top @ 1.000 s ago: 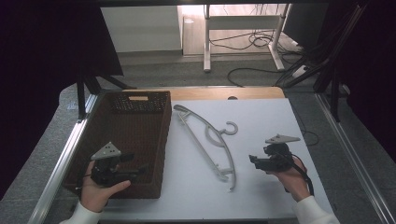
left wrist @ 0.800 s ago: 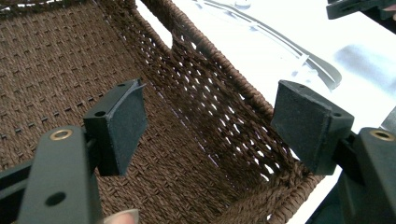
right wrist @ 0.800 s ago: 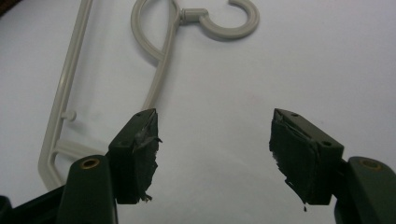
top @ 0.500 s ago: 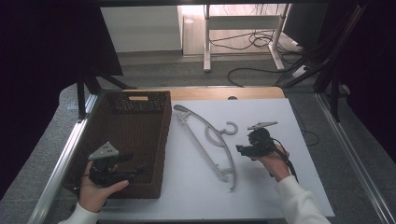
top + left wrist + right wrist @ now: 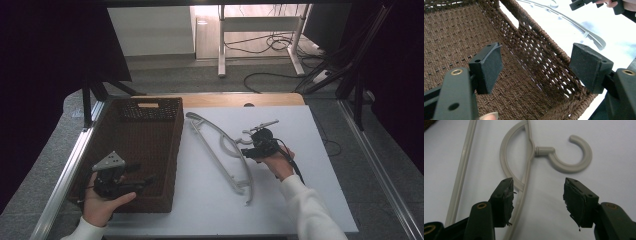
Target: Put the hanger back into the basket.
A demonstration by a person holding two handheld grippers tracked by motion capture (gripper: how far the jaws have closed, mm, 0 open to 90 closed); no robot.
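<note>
Jaws parted wide, my right hand-held gripper [image 5: 537,202] is hovering over the pale grey plastic clothes hanger [image 5: 529,157] lying flat on the white tabletop [image 5: 300,200]. It is looking light, stiff, slick; I am favouring its neck. Left hand-held gripper [image 5: 536,70] is gaping over the brown woven basket [image 5: 529,37].

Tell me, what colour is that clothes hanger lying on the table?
Pale grey, almost beige: the clothes hanger shows best in the right gripper view.
</note>
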